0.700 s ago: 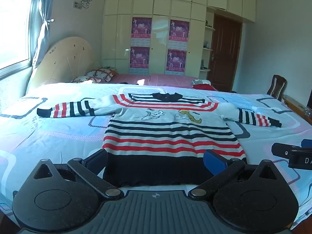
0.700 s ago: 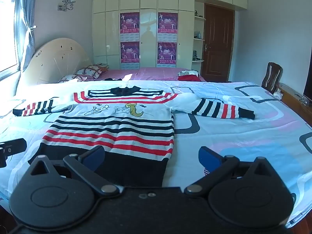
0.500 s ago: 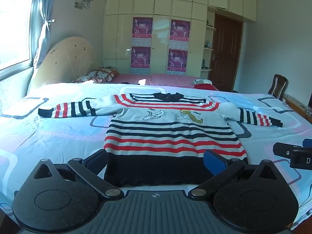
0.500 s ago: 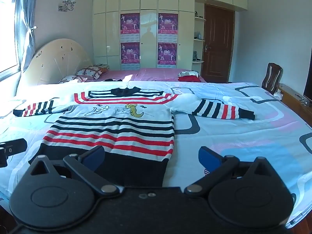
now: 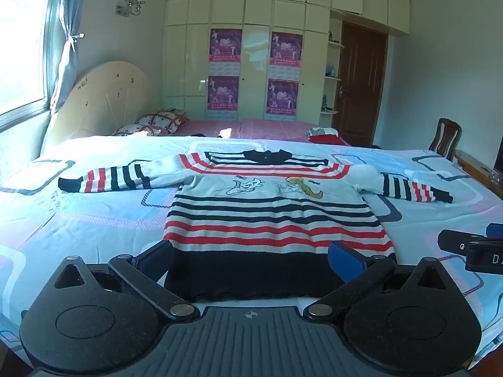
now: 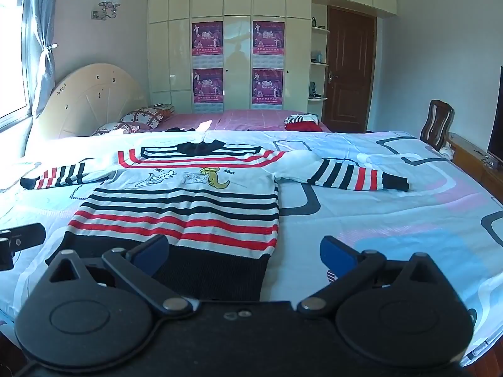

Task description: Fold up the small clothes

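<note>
Your striped sweater (image 5: 270,216) lies flat, front up, on the bed (image 5: 78,229), both sleeves spread out to the sides and the black collar at the far end from you. Everything below is placed against that sweater.

Left of it: bare patterned bedsheet, then the window and curtain (image 5: 67,40) past the left sleeve cuff.

At its black hem: your left gripper (image 5: 251,259) hovers just short of the hem, jaws spread wide, almost spanning the hem, holding nothing.

At the hem's right corner: your right gripper (image 6: 245,256), jaws equally wide and empty, its left finger over the black band, its right finger over bare sheet.

Beyond the collar: a second bed with a pink cover (image 6: 251,119) and a wardrobe (image 5: 251,62).

Right of the right sleeve: a wooden chair (image 6: 437,122).
</note>
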A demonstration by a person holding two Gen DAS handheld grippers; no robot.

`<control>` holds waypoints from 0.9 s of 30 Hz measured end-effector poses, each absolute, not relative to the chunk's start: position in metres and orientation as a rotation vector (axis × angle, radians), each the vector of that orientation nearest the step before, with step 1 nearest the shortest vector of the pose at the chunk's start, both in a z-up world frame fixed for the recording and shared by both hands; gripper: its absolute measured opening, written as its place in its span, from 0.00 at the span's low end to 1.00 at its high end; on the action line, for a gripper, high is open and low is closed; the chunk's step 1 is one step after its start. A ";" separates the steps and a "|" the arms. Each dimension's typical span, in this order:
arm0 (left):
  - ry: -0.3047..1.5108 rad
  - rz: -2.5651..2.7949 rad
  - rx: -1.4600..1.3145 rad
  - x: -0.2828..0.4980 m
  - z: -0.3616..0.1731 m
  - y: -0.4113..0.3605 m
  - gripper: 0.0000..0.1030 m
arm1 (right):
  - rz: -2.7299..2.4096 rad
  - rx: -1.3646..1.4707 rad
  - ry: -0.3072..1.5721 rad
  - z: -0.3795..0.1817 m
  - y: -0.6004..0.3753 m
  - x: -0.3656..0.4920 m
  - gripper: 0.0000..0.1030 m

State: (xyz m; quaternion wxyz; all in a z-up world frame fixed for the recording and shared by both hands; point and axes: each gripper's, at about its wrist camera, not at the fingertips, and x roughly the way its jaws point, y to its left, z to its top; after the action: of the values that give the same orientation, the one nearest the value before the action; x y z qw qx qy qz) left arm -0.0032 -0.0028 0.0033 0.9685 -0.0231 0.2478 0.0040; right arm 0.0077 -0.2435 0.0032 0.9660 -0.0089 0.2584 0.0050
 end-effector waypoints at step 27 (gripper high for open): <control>0.497 0.012 -0.050 -0.001 0.000 -0.003 1.00 | 0.008 -0.020 0.518 0.006 -0.242 0.007 0.99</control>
State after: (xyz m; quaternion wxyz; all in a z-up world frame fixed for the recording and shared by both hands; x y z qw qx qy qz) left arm -0.0007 -0.0027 -0.0004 0.9690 -0.0247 0.2458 0.0057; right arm 0.0073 -0.2419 0.0061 0.9666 -0.0099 0.2562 0.0040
